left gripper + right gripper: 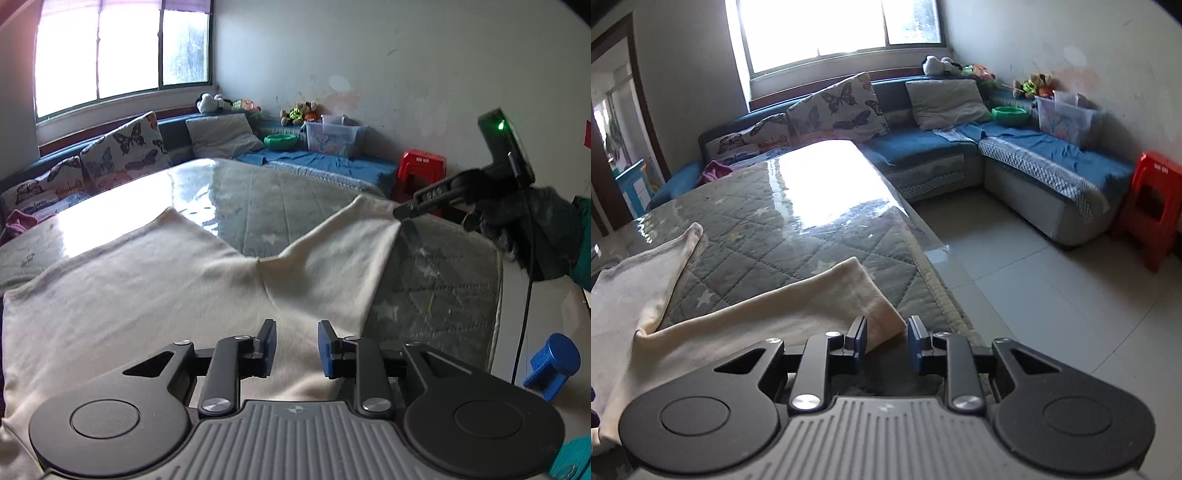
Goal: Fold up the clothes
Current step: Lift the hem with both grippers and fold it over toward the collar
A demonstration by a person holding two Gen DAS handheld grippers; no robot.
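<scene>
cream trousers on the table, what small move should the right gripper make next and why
Probably ease the right gripper left and close on the cuff of the cream fabric trousers: its jaws stand apart with nothing between them, and the cuff lies just beside its left finger.

No legible text, label or number in either view.

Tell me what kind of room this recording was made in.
Most likely a home living room. A blue corner sofa with butterfly cushions runs under the window, stuffed toys sit along its back, and cream clothing lies on a quilt-covered table.
</scene>
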